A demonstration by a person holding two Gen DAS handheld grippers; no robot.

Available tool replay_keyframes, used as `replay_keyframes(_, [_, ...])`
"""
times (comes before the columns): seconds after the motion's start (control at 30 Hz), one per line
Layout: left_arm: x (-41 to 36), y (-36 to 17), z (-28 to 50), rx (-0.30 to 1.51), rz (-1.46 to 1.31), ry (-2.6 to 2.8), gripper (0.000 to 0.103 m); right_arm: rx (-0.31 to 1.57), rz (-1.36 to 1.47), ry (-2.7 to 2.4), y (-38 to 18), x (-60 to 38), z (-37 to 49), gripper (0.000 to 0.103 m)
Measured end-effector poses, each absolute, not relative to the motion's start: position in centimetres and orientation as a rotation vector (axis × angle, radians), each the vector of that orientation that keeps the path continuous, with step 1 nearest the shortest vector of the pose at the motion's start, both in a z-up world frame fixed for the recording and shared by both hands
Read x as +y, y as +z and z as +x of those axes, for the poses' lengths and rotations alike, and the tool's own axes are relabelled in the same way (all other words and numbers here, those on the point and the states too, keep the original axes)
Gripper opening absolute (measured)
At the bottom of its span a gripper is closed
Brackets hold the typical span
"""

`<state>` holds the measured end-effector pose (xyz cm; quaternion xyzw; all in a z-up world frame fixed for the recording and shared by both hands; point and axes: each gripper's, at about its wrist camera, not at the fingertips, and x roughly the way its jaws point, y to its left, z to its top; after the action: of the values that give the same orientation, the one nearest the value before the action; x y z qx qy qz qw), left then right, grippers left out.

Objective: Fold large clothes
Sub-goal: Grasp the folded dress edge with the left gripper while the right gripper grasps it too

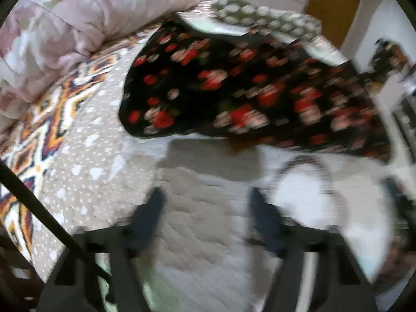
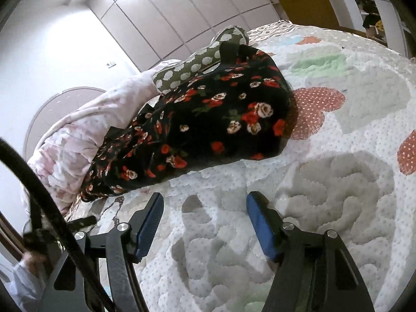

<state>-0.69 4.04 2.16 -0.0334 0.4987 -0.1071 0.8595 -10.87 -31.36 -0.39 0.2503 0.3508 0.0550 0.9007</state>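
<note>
Open right gripper (image 2: 205, 223) jaws, floral garment (image 2: 208, 130) just beyond.

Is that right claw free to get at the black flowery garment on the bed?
Probably yes. The right claw stands open and empty, and only bare quilt lies between it and the black flowery garment just ahead.

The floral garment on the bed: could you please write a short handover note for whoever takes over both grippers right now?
Left gripper: jaws open, nothing between them, over the quilted bedspread.
Right gripper: jaws open, empty, also above the bedspread.
The black floral garment lies bunched on the bed, partly against the pink comforter and the green polka-dot pillow. Neither gripper touches it.
Done: the garment looks roughly doubled over, though it is hard to tell.
Left: grasp it, spread it flat, fold it neatly.
</note>
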Motion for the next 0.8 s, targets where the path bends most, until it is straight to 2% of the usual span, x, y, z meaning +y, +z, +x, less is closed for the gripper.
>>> replay_keyframes(0.13, [3.6, 6.5, 0.0, 0.983, -0.11, -0.298, 0.052, 0.72, 0.51, 0.115, -0.4, -31.2, -11.0, 0.07])
replay_keyframes(0.27, [1.1, 8.0, 3.4, 0.97, -0.079, -0.31, 0.052, 0.715, 0.513, 0.123, -0.5, -31.4, -11.1, 0.071])
replay_keyframes(0.53, [-5.9, 4.1, 10.9, 1.043, -0.031, -0.367, 0.048, 0.731, 0.525, 0.124, -0.4, -31.5, -10.9, 0.071])
replay_keyframes(0.57, [-6.8, 3.2, 11.4, 1.057, -0.01, -0.367, 0.048, 0.739, 0.528, 0.122, -0.3, -31.6, -10.9, 0.071])
replay_keyframes(0.67, [-9.5, 1.4, 11.6, 1.048, 0.15, -0.314, 0.058, 0.778, 0.549, 0.104, 0.2, -31.8, -10.1, 0.071])
replay_keyframes(0.73, [-10.8, 1.9, 11.3, 1.031, 0.249, -0.285, 0.059, 0.808, 0.584, 0.102, 0.7, -32.2, -9.1, 0.072])
replay_keyframes(0.8, [-10.2, 3.0, 11.2, 1.045, 0.218, -0.304, 0.056, 0.806, 0.637, 0.095, 1.0, -33.0, -8.1, 0.072])
